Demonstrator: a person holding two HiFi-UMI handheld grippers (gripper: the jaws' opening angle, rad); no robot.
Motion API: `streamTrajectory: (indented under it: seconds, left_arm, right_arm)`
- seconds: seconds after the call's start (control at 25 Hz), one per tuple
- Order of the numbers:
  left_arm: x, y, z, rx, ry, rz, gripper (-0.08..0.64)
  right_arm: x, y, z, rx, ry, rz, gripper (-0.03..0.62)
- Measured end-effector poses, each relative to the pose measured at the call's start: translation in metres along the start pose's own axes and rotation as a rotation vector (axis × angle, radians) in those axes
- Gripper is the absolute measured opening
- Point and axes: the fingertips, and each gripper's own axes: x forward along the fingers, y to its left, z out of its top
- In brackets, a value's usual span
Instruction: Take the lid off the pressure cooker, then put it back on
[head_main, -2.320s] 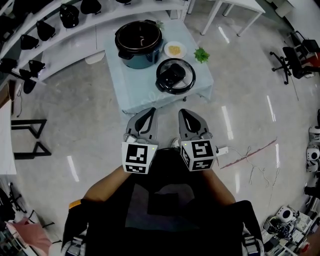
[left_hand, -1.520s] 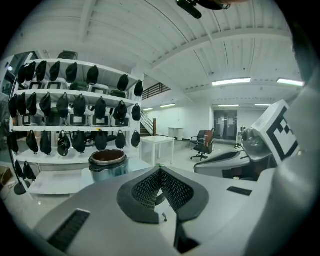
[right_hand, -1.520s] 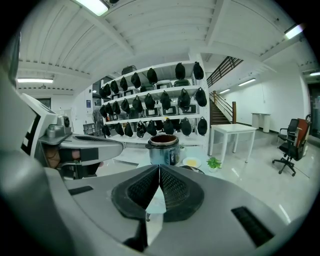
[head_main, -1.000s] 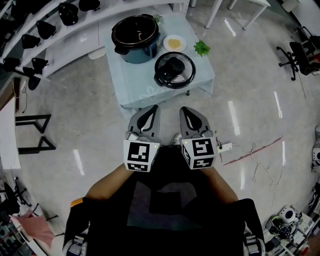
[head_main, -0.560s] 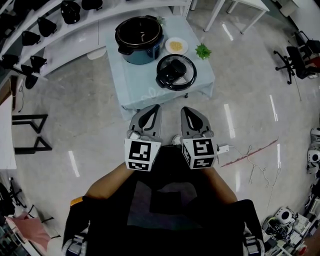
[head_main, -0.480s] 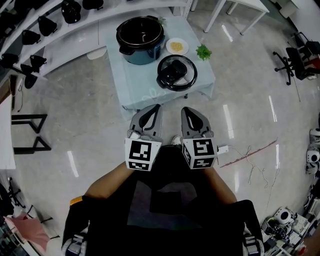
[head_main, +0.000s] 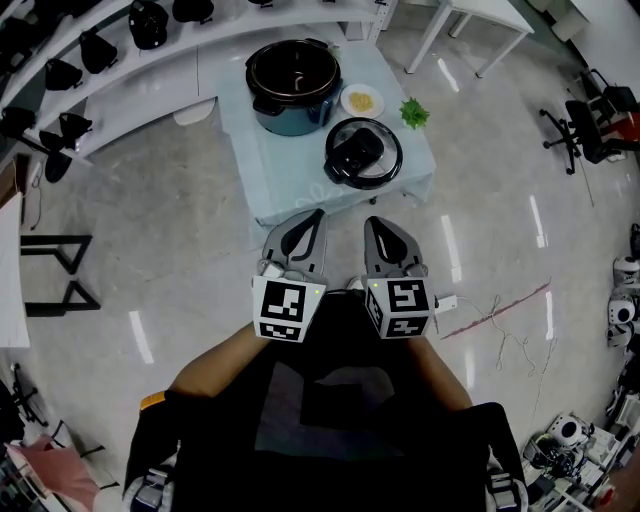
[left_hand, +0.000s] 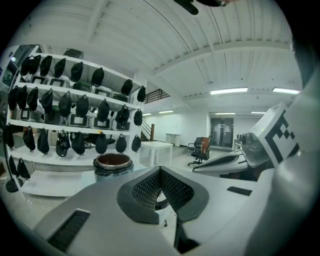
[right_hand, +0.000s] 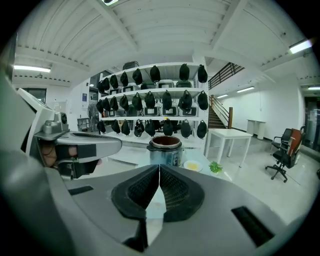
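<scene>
The pressure cooker (head_main: 293, 85) stands open on the pale blue table (head_main: 285, 165), its dark pot bare; it also shows as the cooker (left_hand: 113, 163) and the cooker (right_hand: 165, 149) in the gripper views. Its black lid (head_main: 362, 153) lies flat on the table to the cooker's right front. My left gripper (head_main: 305, 222) and right gripper (head_main: 379, 226) hang side by side over the floor, short of the table's near edge. Both are shut with nothing between the jaws, as the left gripper (left_hand: 160, 171) and the right gripper (right_hand: 159, 168) show.
A small white plate (head_main: 362, 100) with yellow food and a green sprig (head_main: 413, 113) sit at the table's far right. White shelves (head_main: 110, 70) with dark bags run along the left. A white table (head_main: 470, 25) stands beyond, an office chair (head_main: 590, 125) at right, cables (head_main: 500, 320) on the floor.
The table, cooker and lid have shifted right and slightly down in the head view. Both grippers stay shut and side by side, edging a little nearer the table.
</scene>
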Motion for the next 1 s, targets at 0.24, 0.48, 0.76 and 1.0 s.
streamTrajectory:
  seconds: [0.24, 0.48, 0.76, 1.0]
  left_arm:
    - [0.000, 0.011, 0.002, 0.002, -0.010, 0.002, 0.006]
    - [0.008, 0.025, 0.003, 0.001, -0.004, 0.034, 0.008]
    - [0.043, 0.037, 0.003, 0.007, 0.020, 0.090, 0.008]
    - [0.093, 0.047, 0.009, -0.015, 0.059, 0.140, 0.008]
  right_arm:
    - [0.006, 0.001, 0.004, -0.002, -0.002, -0.017, 0.021]
    - [0.024, -0.004, 0.008, 0.003, 0.001, -0.005, 0.021]
    - [0.062, -0.027, 0.011, -0.007, 0.008, 0.057, 0.021]
    - [0.106, -0.069, 0.021, -0.025, 0.032, 0.102, 0.023]
